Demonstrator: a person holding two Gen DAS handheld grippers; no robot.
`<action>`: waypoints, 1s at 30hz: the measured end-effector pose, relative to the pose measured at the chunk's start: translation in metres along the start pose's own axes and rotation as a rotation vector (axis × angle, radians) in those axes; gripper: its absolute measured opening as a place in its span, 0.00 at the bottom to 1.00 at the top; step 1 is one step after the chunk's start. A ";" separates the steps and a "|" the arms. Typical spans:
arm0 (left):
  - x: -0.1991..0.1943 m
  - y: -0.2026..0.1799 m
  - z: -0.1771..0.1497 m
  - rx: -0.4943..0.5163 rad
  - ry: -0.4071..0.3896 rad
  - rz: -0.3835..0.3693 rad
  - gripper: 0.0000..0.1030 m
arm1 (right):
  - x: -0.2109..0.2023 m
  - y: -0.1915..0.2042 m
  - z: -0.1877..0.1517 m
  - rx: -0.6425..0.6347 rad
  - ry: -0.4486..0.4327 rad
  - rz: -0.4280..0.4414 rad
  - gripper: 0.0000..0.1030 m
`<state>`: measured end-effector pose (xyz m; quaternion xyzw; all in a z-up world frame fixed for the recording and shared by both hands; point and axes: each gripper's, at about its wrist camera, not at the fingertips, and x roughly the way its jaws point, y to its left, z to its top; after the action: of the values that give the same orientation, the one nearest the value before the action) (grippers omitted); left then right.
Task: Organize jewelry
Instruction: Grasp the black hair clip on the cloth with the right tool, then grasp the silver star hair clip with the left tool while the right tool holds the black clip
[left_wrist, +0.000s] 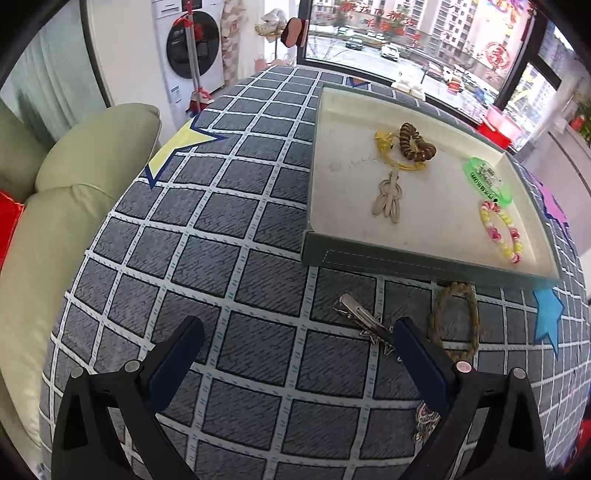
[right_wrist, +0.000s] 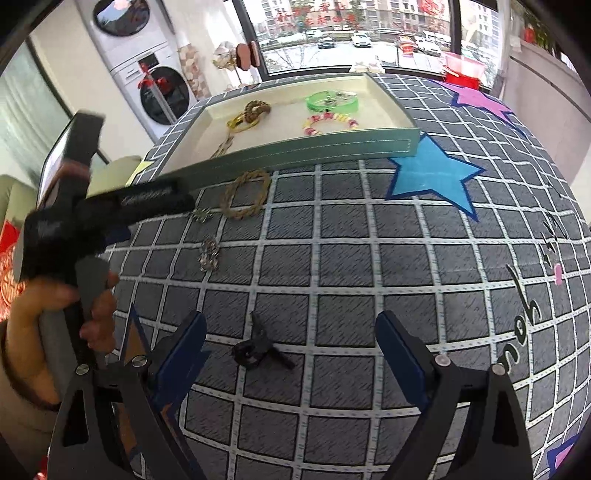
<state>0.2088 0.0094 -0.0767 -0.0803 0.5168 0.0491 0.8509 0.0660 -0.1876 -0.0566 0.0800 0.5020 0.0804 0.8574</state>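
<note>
A green tray (left_wrist: 406, 264) (right_wrist: 295, 153) with a cream floor holds a brown coil band (left_wrist: 415, 142), a yellow bracelet (left_wrist: 388, 147), a beige clip (left_wrist: 388, 199), a green bangle (left_wrist: 487, 181) and a pink-yellow bead bracelet (left_wrist: 502, 232). On the checked cloth in front of it lie a silver hair clip (left_wrist: 364, 319), a rope bracelet (left_wrist: 456, 321) (right_wrist: 245, 195), a silver chain piece (right_wrist: 209, 254) and a black clip (right_wrist: 258, 347). My left gripper (left_wrist: 297, 334) is open, just short of the silver clip. My right gripper (right_wrist: 291, 332) is open around the black clip.
The table (left_wrist: 221, 240) wears a grey checked cloth with paper stars, blue (right_wrist: 432, 173) and yellow (left_wrist: 181, 147). A beige sofa (left_wrist: 55, 206) stands to the left. The left gripper's body and the hand holding it (right_wrist: 85, 221) show at the left of the right wrist view.
</note>
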 end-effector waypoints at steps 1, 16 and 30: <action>0.002 -0.003 -0.001 -0.001 0.002 0.010 1.00 | 0.002 0.005 -0.002 -0.018 0.002 -0.005 0.91; -0.012 -0.022 -0.009 0.172 -0.064 -0.064 0.35 | 0.009 0.027 -0.016 -0.147 -0.019 -0.121 0.30; -0.030 0.003 -0.030 0.297 -0.083 -0.270 0.26 | 0.000 0.002 -0.016 -0.029 -0.014 -0.042 0.26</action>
<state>0.1686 0.0063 -0.0642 -0.0206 0.4675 -0.1389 0.8728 0.0525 -0.1847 -0.0640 0.0576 0.4963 0.0691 0.8635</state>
